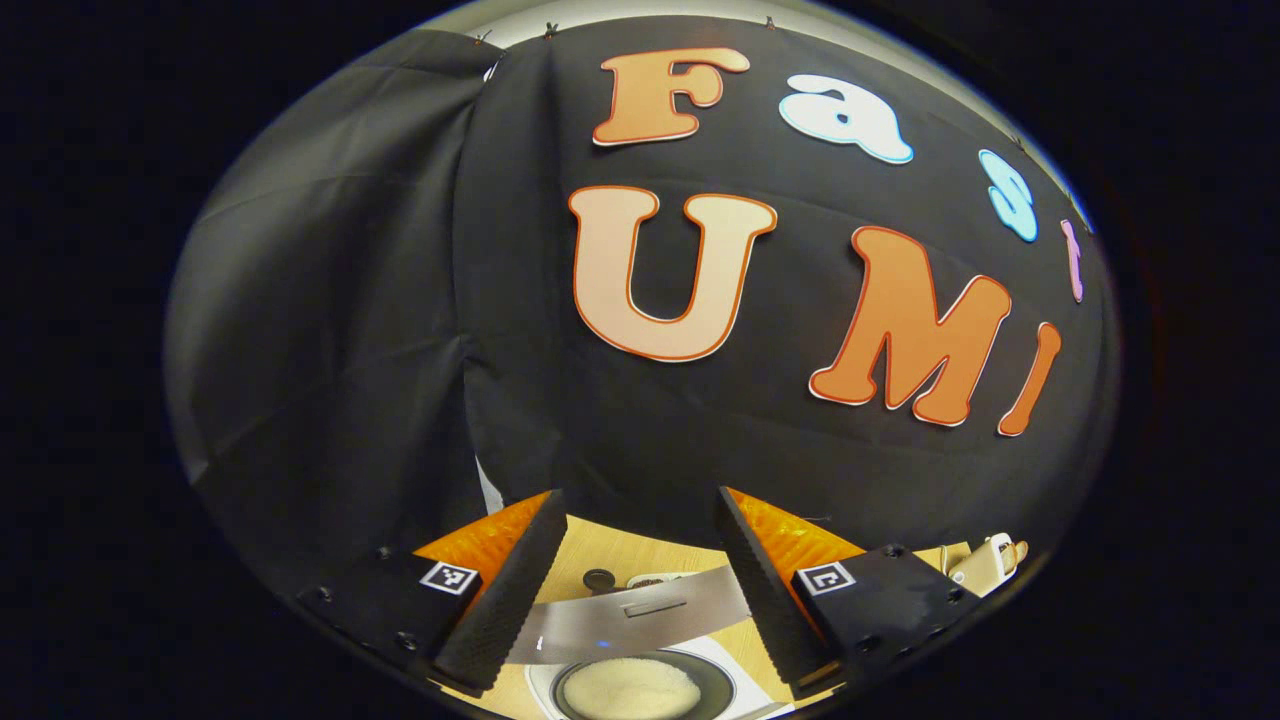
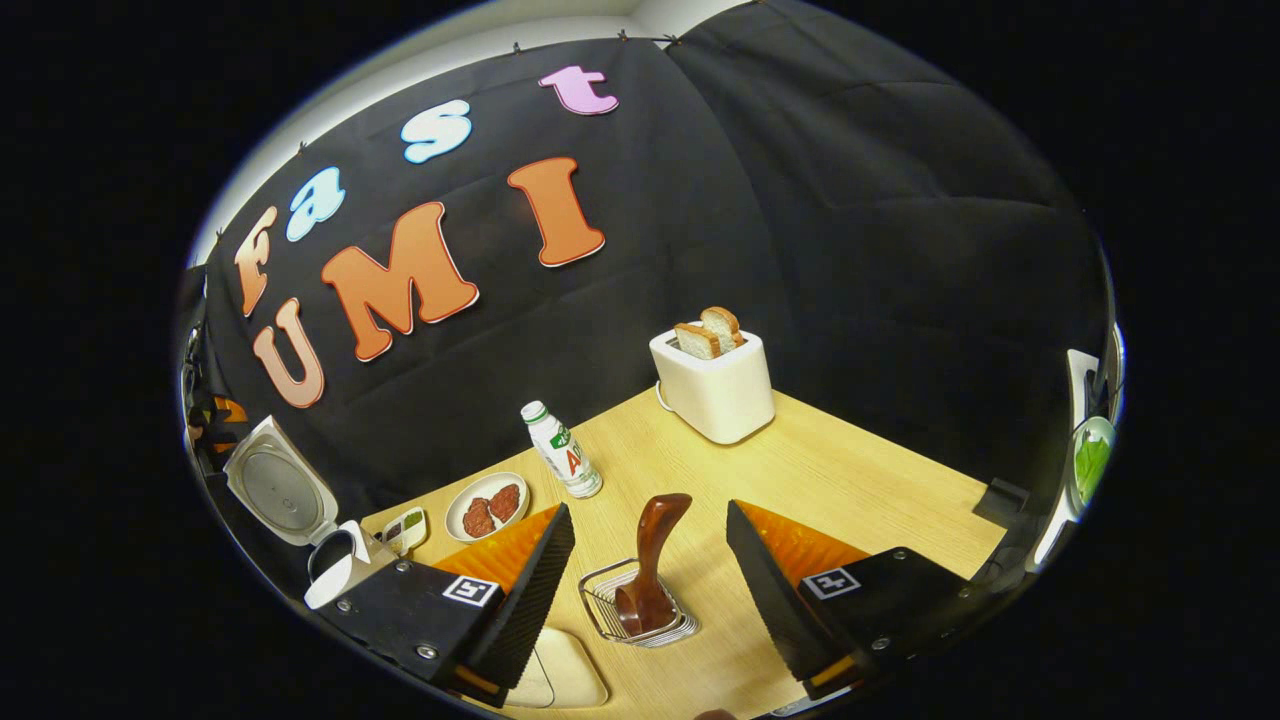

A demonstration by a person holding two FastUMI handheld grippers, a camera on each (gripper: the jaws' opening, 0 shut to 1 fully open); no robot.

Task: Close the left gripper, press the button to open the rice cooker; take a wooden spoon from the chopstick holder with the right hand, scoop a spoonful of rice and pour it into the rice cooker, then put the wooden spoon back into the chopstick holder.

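Observation:
In the right gripper view a dark wooden spoon (image 2: 655, 560) stands upright in a wire chopstick holder (image 2: 603, 605) on the wooden table. My right gripper (image 2: 648, 512) is open, its fingers either side of the spoon handle and not touching it. The white rice cooker (image 2: 335, 570) stands far left with its lid (image 2: 272, 485) raised. In the left gripper view my left gripper (image 1: 640, 495) is open and high above the cooker. Between its fingers lie the grey edge of the raised lid (image 1: 630, 620) and the dark pot with white rice (image 1: 630, 690).
A white toaster (image 2: 715, 390) with two bread slices stands at the back of the table. A small bottle (image 2: 562, 450), a plate of meat (image 2: 487, 505) and a little dish (image 2: 405, 528) lie left of the holder. A cream object (image 2: 565, 670) sits near the holder's front.

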